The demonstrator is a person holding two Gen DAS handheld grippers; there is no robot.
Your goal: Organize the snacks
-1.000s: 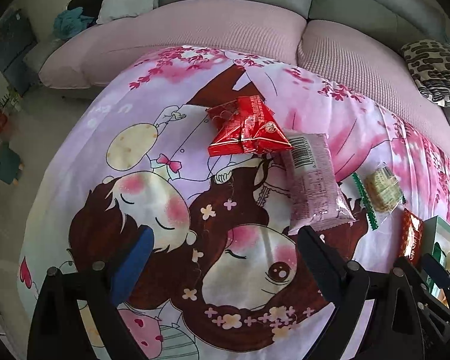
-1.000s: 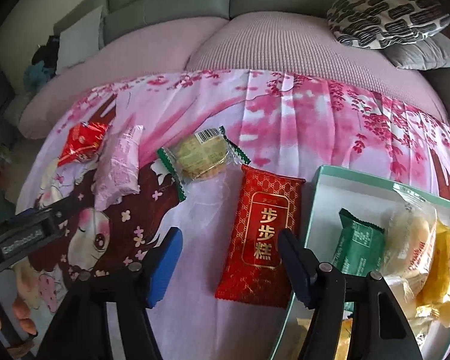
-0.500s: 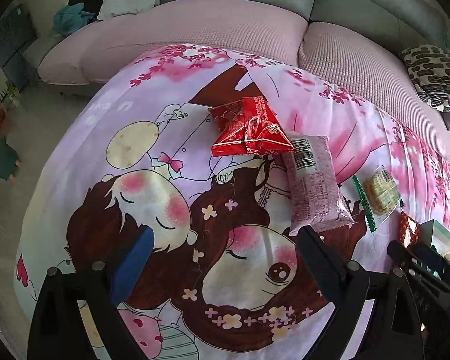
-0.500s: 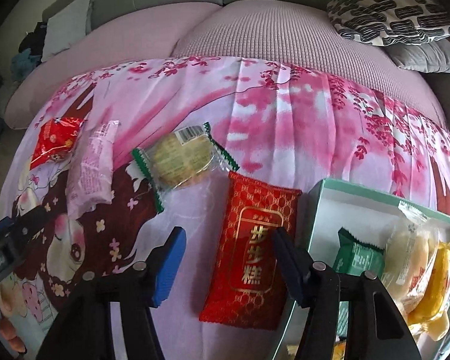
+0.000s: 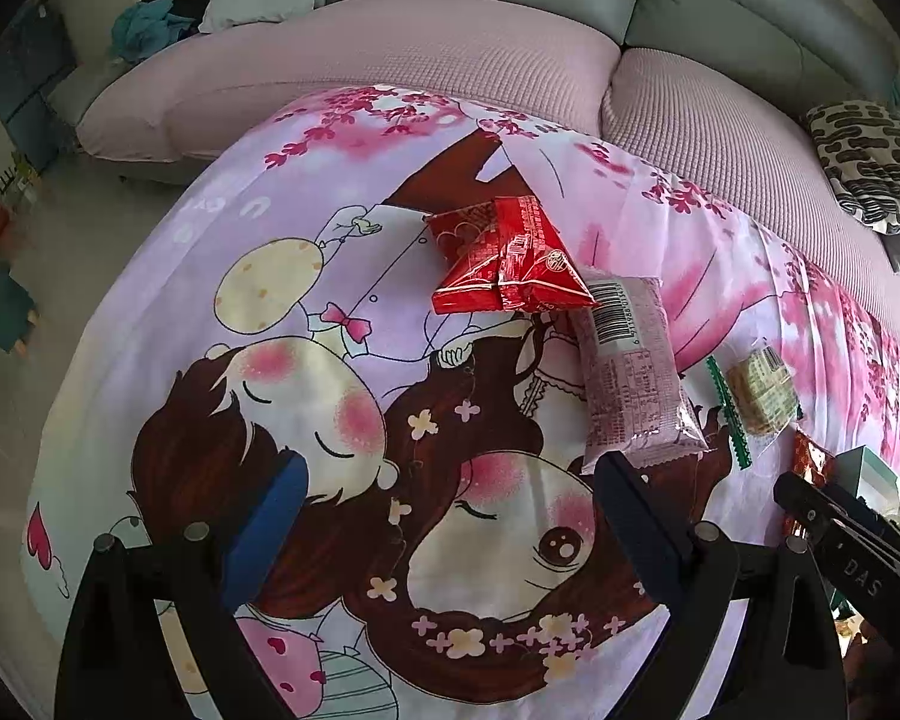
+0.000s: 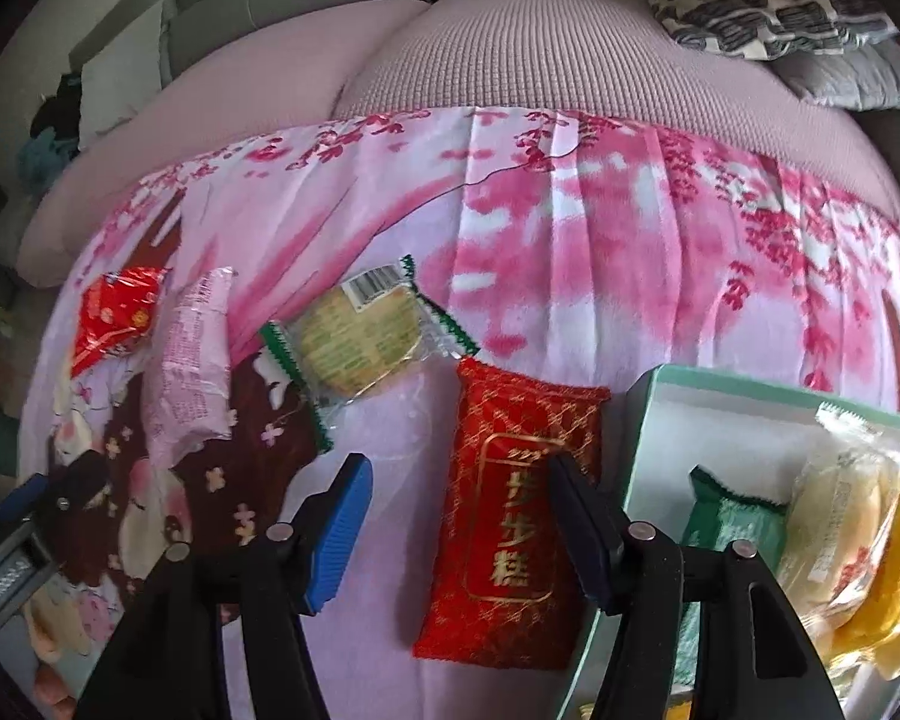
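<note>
Right gripper [image 6: 456, 516] is hanging with jaws apart over the red snack packet [image 6: 513, 510], lower centre of the frame, not pressing it; the box [image 6: 720, 387] is sitting just right of it. Left gripper [image 5: 450, 516] is hovering wide and empty over the printed cloth [image 5: 210, 276].

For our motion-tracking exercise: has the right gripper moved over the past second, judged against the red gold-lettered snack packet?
Yes. The right gripper has shifted toward the red gold-lettered packet beside the green-rimmed box, now straddling the packet's left edge.
</note>
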